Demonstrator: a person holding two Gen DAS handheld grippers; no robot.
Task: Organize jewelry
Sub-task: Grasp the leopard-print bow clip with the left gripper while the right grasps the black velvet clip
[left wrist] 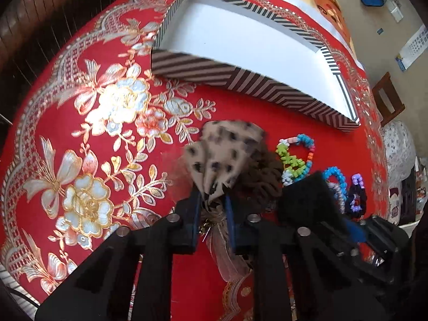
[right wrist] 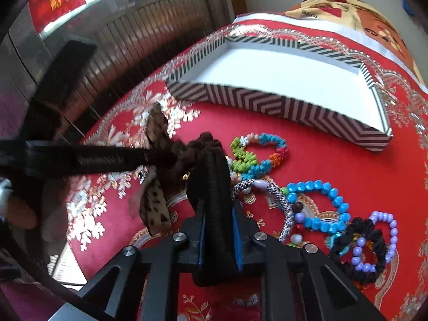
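The left gripper (left wrist: 212, 200) pinches a leopard-print bow (left wrist: 222, 155), lifted over the red tablecloth (left wrist: 80, 139). The right gripper (right wrist: 218, 214) is pressed onto a black ribbed piece (right wrist: 214, 187), perhaps a hair accessory; blur hides its shape. The striped box (right wrist: 267, 101) sits at twelve o'clock, with beaded bracelets (right wrist: 318, 206) at three o'clock.

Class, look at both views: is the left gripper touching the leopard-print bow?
Touching. In the left wrist view, the left gripper has both fingers pressed on the bow, pinching its fabric.
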